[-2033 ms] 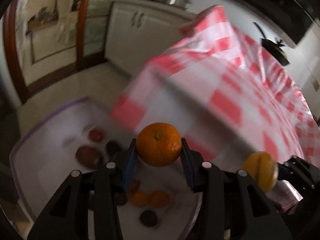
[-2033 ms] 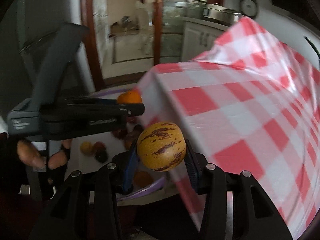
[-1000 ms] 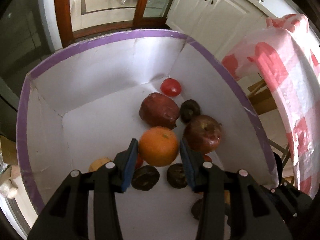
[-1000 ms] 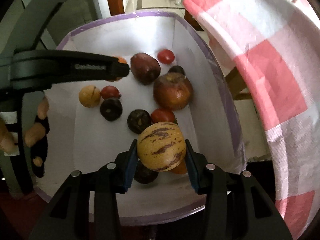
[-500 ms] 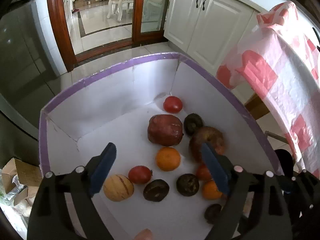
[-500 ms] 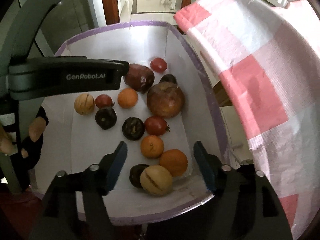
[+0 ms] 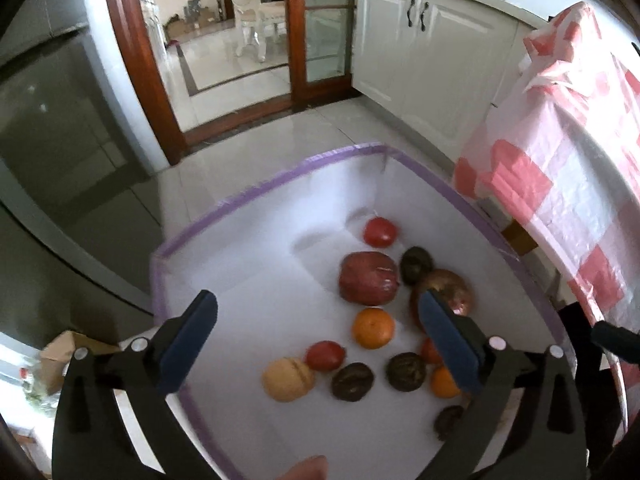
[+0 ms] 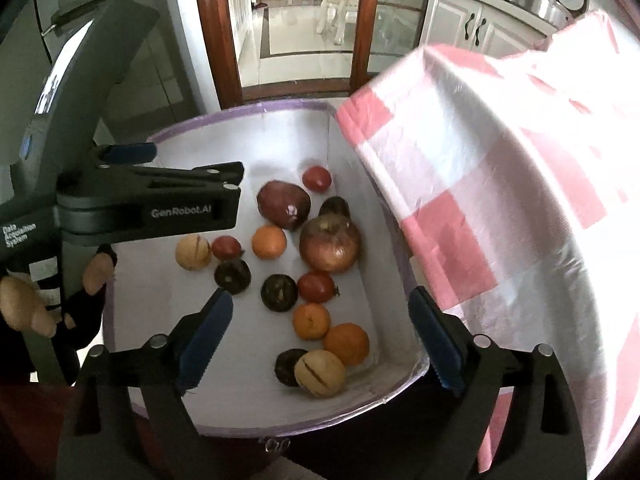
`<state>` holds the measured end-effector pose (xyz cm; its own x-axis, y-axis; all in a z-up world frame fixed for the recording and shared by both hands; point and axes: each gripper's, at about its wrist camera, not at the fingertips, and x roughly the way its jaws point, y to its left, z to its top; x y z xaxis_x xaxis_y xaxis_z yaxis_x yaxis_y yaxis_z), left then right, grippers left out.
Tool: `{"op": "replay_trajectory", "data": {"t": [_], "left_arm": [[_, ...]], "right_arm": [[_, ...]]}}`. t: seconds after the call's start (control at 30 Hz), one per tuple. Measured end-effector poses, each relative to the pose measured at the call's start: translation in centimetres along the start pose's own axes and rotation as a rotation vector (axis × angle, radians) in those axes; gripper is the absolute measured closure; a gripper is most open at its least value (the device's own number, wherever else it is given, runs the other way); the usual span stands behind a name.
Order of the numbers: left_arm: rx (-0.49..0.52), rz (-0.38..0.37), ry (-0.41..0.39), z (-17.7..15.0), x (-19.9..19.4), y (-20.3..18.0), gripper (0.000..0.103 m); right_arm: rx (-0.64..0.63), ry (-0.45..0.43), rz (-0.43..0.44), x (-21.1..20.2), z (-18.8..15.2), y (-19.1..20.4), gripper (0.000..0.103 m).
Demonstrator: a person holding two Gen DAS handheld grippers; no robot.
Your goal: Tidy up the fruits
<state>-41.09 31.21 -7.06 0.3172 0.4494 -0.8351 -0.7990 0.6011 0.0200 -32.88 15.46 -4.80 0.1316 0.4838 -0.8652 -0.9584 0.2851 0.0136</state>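
A white box with a purple rim (image 7: pixel 280 172) (image 8: pixel 256 110) stands on the floor and holds several fruits. Among them are an orange (image 7: pixel 373 333) (image 8: pixel 269 242), a yellow striped melon (image 8: pixel 320 373) near the front wall, a large dark red fruit (image 7: pixel 369 283) (image 8: pixel 283 205) and a pomegranate (image 8: pixel 330 244). My left gripper (image 7: pixel 320 344) is open and empty above the box. It also shows from the side in the right wrist view (image 8: pixel 192 168). My right gripper (image 8: pixel 322 338) is open and empty above the box's near end.
A table with a red and white checked cloth (image 7: pixel 568 184) (image 8: pixel 500 184) stands right beside the box on its right. White cabinets (image 7: pixel 420 52) and a wooden door frame (image 7: pixel 132 64) lie beyond. A cardboard box (image 7: pixel 60 356) sits on the floor at the left.
Both grippers opened and dropped their fruit into the box: the orange from the left, the striped melon from the right. Both have since risen higher above the box.
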Motion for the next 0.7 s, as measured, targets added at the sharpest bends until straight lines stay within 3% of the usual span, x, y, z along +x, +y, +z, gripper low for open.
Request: {"op": "replay_trajectory", "data": {"t": [0.13,0.27,0.7], "left_arm": [[-0.015,-0.083,-0.009,0.3,-1.8,0.9,0.002],[-0.053,-0.112,0.039,0.5,-1.7,1.7,0.002],[-0.037,-0.092,0.137,-0.6,0.1,1.0,0.002]], "right_arm": [[-0.01,-0.002,0.01,-0.8,0.3,0.7,0.016],[-0.02,0.002,-0.01,-1.2,0.3,1.3,0.016],[-0.019,0.099,-0.05,1.1,-0.5,1.4,0.016]]}}
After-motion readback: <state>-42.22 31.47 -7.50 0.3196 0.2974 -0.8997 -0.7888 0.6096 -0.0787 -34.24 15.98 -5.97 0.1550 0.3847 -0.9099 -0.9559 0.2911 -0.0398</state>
